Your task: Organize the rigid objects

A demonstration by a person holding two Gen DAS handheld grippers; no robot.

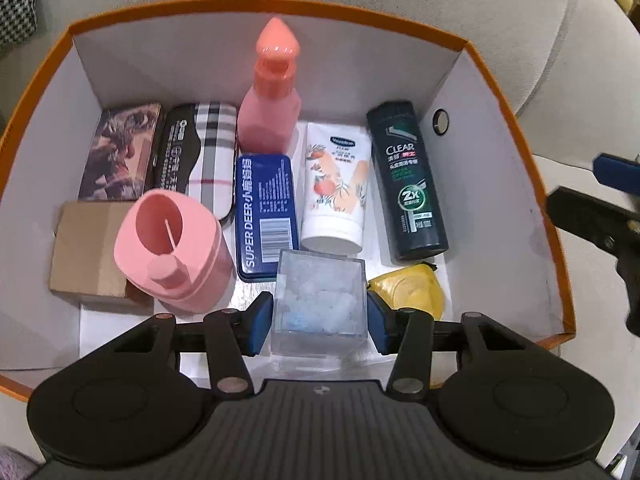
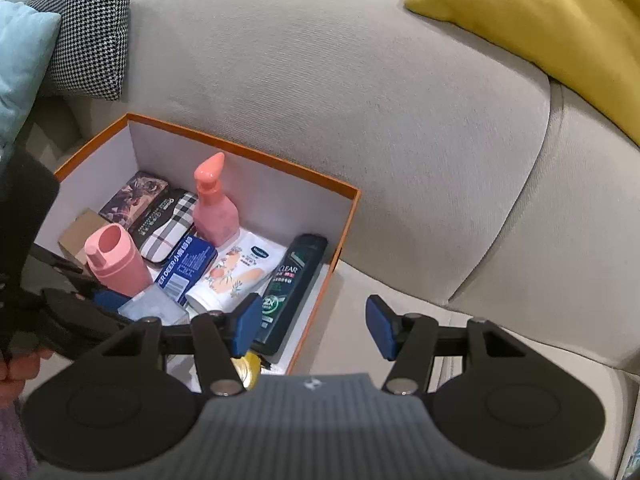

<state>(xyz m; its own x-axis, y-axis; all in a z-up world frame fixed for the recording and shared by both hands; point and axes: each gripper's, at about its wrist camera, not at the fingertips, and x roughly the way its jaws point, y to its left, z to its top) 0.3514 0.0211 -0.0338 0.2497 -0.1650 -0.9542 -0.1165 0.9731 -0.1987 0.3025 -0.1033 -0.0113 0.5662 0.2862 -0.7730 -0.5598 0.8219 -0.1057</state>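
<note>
We see the yellow item (image 1: 408, 290) half hidden behind our left tongs (image 1: 319, 320), which grip the clear box (image 1: 320, 300) by the orange box's (image 1: 280, 4) near edge; our right tongs (image 2: 313, 322) hang open, empty.

Grey fabric sofa (image 2: 360, 100) with yellow cushion (image 2: 540, 20), houndstooth cushion (image 2: 88, 28), pale blue cushion (image 2: 20, 60).

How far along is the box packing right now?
Done: the spray bottle, shampoo bottle, lotion tube and blue tin already sit in the orange box. In hand: the left gripper holds the clear plastic box low inside. The right gripper is empty; nothing loose shows outside.
</note>
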